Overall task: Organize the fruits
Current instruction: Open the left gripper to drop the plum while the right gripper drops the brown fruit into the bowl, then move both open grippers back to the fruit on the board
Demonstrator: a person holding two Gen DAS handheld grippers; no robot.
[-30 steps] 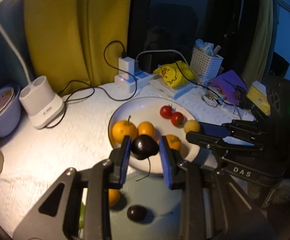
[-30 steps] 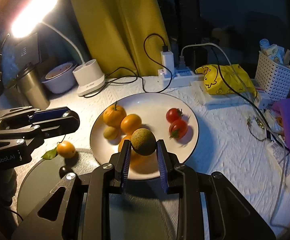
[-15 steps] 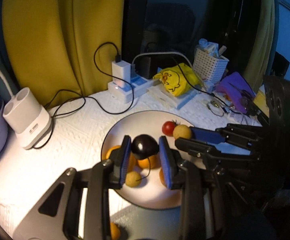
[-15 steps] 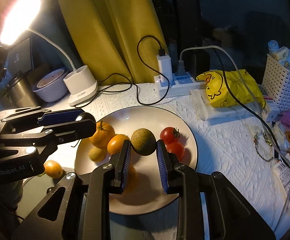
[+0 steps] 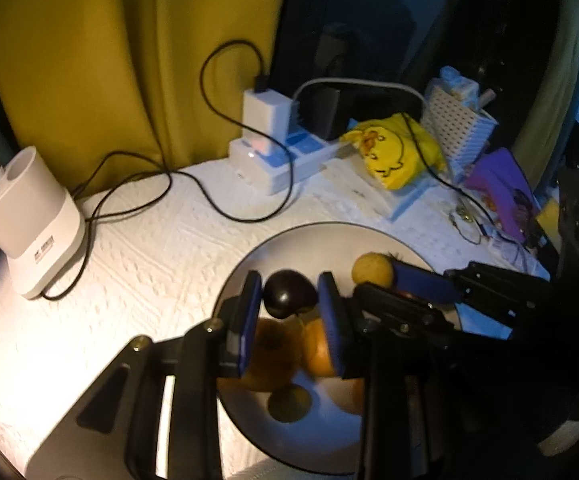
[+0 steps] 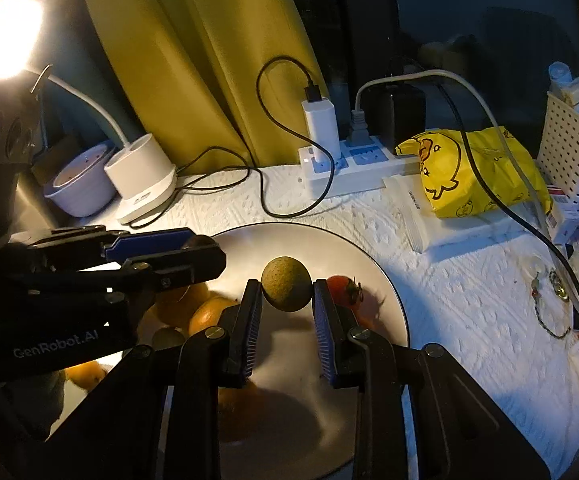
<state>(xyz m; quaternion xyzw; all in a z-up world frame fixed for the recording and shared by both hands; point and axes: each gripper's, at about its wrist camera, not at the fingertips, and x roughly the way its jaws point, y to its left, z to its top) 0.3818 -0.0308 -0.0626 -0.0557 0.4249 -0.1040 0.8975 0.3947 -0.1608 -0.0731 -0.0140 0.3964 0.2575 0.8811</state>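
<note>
My left gripper [image 5: 290, 300] is shut on a dark plum [image 5: 289, 294] with a thin stem, held above the white plate [image 5: 321, 236]. My right gripper [image 6: 286, 292] is shut on a round greenish-brown fruit [image 6: 286, 289], also over the plate [image 6: 289, 236]. The right gripper shows in the left wrist view [image 5: 385, 276] with its fruit [image 5: 371, 270]; the left gripper shows in the right wrist view [image 6: 205, 252]. On the plate lie oranges [image 6: 209, 314], a small yellow fruit [image 5: 289, 402] and cherry tomatoes [image 6: 343, 288], partly hidden by the fingers.
A white power strip [image 6: 353, 164] with chargers and trailing cables stands behind the plate. A lamp base [image 6: 145, 176] and a bowl [image 6: 81, 188] are at the left. A yellow duck bag [image 6: 469, 172] and a white basket [image 6: 573, 160] are at the right.
Both grippers have moved forward and lower over the plate, each keeping its fruit. The plate now fills more of both views.
</note>
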